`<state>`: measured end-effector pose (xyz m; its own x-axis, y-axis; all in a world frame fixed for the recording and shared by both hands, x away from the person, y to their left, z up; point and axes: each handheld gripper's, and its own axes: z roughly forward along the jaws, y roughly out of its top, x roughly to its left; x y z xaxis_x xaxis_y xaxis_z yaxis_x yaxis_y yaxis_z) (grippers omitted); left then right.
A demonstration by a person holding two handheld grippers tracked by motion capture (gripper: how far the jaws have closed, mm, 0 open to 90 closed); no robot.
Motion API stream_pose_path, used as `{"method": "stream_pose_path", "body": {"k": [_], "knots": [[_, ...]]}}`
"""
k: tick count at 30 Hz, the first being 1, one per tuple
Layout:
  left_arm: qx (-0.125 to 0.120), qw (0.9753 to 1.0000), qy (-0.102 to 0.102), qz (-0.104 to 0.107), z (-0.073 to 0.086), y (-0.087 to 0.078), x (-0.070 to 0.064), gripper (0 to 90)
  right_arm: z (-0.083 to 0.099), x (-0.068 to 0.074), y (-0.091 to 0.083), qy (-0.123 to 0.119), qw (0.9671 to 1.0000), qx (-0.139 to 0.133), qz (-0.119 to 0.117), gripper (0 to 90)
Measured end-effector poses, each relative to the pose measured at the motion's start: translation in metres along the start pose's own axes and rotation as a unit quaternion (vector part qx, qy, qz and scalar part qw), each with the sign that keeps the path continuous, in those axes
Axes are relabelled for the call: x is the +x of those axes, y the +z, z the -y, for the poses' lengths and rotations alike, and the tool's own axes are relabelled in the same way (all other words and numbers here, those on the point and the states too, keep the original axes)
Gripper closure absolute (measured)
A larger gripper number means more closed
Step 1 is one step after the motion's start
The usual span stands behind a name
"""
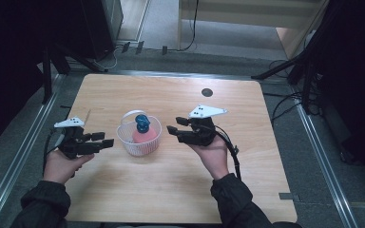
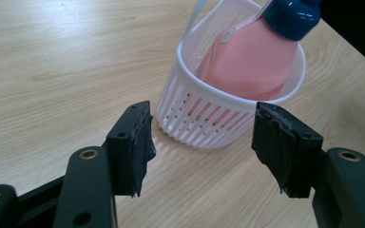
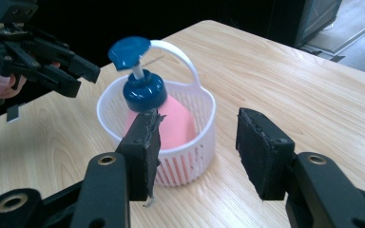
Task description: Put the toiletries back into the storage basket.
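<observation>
Dark room, grey floor, black stands around a pale wooden desk (image 1: 180,190). Near the desk's middle, a small white slotted basket (image 1: 139,141) with a hoop handle. Inside it, leaning, a pink bottle (image 1: 142,136) with a blue pump cap (image 1: 142,122); lower half hidden behind the basket wall, and top of the pump cut off in the left claw view. Left claw (image 1: 105,139) held just left of the basket, apart from it, jaws spread wide with nothing between them. Right claw (image 1: 175,127) just right of the basket, also apart, jaws wide and empty. Left hand (image 1: 62,164) and right hand (image 1: 214,154) under the tools, sleeves cut off at the bottom edge. In the right claw view, one jaw covering part of the bottle and basket front. Small dark round hole (image 1: 207,92) near the desk's far edge; what it is, hard to tell.
</observation>
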<state>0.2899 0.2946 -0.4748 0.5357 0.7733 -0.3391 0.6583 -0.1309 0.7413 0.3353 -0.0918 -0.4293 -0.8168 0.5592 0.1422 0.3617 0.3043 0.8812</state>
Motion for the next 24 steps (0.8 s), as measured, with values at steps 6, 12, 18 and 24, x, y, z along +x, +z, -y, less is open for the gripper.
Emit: {"method": "stream_pose_path", "body": {"k": [6,12,18,24], "knots": [[0.005,1.0,0.005,0.002,-0.001,0.004,0.001,37.5,0.008,-0.008,-0.012,0.0,1.0,0.005,0.008,51.2],[0.005,1.0,0.005,0.0,-0.002,0.007,0.003,37.2,0.018,-0.016,-0.024,0.012,0.9997,0.003,0.021,51.2],[0.011,0.9999,0.009,-0.003,-0.004,0.01,0.003,37.0,0.032,-0.027,-0.04,0.021,0.999,0.003,0.039,51.2],[0.009,0.9999,0.011,-0.005,-0.006,0.013,0.003,37.1,0.045,-0.038,-0.053,0.034,0.9981,0.004,0.051,51.2]]}}
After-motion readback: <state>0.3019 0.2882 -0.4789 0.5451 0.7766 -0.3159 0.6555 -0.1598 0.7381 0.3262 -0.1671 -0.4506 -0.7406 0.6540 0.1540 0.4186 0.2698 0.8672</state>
